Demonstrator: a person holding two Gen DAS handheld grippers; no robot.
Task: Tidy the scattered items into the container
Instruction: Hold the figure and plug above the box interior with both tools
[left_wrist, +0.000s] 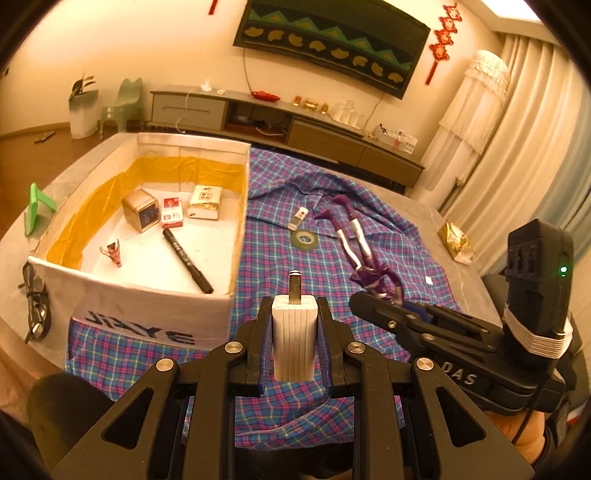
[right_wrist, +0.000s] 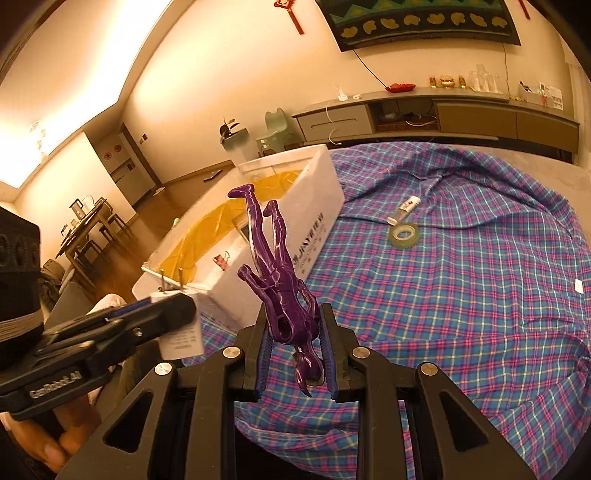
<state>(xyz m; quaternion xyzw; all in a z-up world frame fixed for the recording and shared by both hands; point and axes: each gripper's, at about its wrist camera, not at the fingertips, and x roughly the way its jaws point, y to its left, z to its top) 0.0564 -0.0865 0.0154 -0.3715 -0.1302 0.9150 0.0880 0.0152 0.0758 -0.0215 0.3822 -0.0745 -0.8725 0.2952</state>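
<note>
Left gripper (left_wrist: 294, 343): jaws drawn in on a white charger plug (left_wrist: 294, 338), prongs pointing away from the camera; held above the plaid cloth (left_wrist: 288, 236), just beside the near corner of the box (left_wrist: 155, 310).
Right gripper (right_wrist: 295, 350): jaws closed narrow around the torso of a purple figurine (right_wrist: 279, 280), head toward the camera, legs pointing at the box; held over the cloth, near the box's lettered side.
Box: white, open-topped, yellow-lined, standing on the cloth's edge.
Inside the box: black marker (left_wrist: 187, 260), small dark hair clip (left_wrist: 113, 253), metal cube (left_wrist: 142, 208), red-and-white packet (left_wrist: 172, 212), gold-wrapped block (left_wrist: 205, 202).
Beyond the box's side, on the cloth: tape roll (left_wrist: 305, 239) and, just behind it, a small white bottle (left_wrist: 298, 218).
</note>
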